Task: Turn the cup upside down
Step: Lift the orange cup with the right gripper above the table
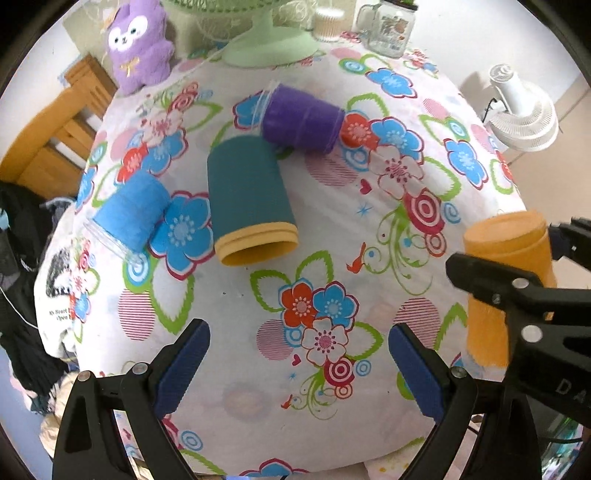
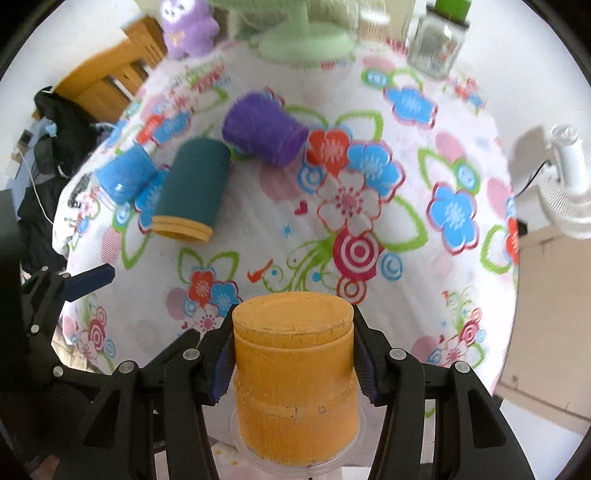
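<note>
Item: orange cup point(image 2: 293, 376), standing closed end up with its clear rim at the bottom, at the near right part of the flowered tablecloth point(image 2: 424, 258); whether the rim touches the cloth cannot be told. Holder: right gripper point(image 2: 291, 358), both blue pads pressed against the cup's opposite sides just under its top band, so it is clenched on the cup; the side-on grip at mid-height seems chosen so a wrist roll can turn the cup end over end, and the closed end uppermost suggests the turn is largely made. Second tool: left gripper point(image 1: 297, 369), jaws spread wide with nothing between them, hanging above bare cloth near the table's front edge, apparently kept out of the way. Other stock, all lying on their sides and well apart from the held cup: teal cup point(image 1: 249, 199) with yellow rim facing the camera; blue cup point(image 1: 127, 210) just beside it on the left; purple cup point(image 1: 301, 118) behind, close to the teal one. Back edge: purple plush toy point(image 1: 138, 44), green fan base point(image 1: 271, 48), glass jar point(image 1: 389, 29). View notes: the right wrist camera alone shows the pad contact and the cup's clear rim; the left wrist camera alone shows the cup from the side, with the right gripper's arm crossing in front of it, and the left jaws' full spread.
</note>
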